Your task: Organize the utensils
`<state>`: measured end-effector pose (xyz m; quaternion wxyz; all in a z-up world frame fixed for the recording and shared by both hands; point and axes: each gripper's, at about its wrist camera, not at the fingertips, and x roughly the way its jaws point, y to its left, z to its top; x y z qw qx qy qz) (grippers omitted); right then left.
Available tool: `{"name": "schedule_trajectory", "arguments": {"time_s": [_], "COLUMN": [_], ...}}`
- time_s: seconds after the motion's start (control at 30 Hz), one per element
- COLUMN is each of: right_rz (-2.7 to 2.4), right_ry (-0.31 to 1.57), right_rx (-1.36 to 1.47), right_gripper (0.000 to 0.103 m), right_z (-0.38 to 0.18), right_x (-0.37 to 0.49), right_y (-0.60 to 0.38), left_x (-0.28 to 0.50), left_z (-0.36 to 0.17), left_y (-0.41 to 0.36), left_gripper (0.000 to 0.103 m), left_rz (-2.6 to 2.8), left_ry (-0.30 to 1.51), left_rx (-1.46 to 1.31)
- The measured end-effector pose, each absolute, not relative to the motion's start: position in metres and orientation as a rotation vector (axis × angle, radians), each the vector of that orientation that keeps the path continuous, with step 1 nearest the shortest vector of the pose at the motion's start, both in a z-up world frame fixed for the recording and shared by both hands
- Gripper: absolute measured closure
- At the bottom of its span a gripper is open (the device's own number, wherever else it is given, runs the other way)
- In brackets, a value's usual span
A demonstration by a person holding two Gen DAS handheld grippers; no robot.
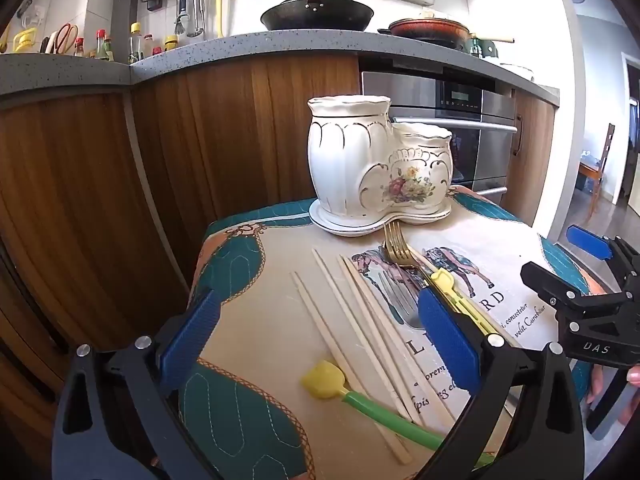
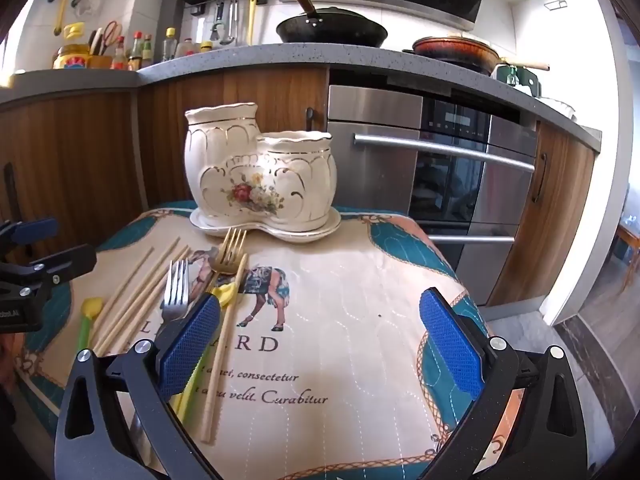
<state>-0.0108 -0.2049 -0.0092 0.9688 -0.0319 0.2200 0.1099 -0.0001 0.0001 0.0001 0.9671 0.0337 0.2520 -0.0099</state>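
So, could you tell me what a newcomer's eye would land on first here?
Probably the cream two-pot ceramic utensil holder with gold trim and a rose motif, standing on its saucer at the quilted mat's far edge. Next, the loose utensils before it: pale wooden chopsticks, a gold fork and a silver fork.

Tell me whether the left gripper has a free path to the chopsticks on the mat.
Probably yes: the left gripper is open, the chopsticks lie flat between its fingers' line of approach, nothing covering them.
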Motion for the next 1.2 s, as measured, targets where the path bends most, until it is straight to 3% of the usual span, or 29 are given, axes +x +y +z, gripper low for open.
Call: {"name": "schedule_trajectory", "arguments": {"time_s": [1.2], "right_rz": [0.219], "right_ry": [0.437], "right_rx": [-0.060], "right_gripper": [0.004], "right_z": [-0.007], "right_x": [-0.014], "right_y": [-0.207], "left_x": [0.001], "left_z": [-0.001], "left_y": [0.000], "left_gripper": [0.005], "left_rz": [-0.028], "left_ry": [0.520], "left_rx": [0.065]}}
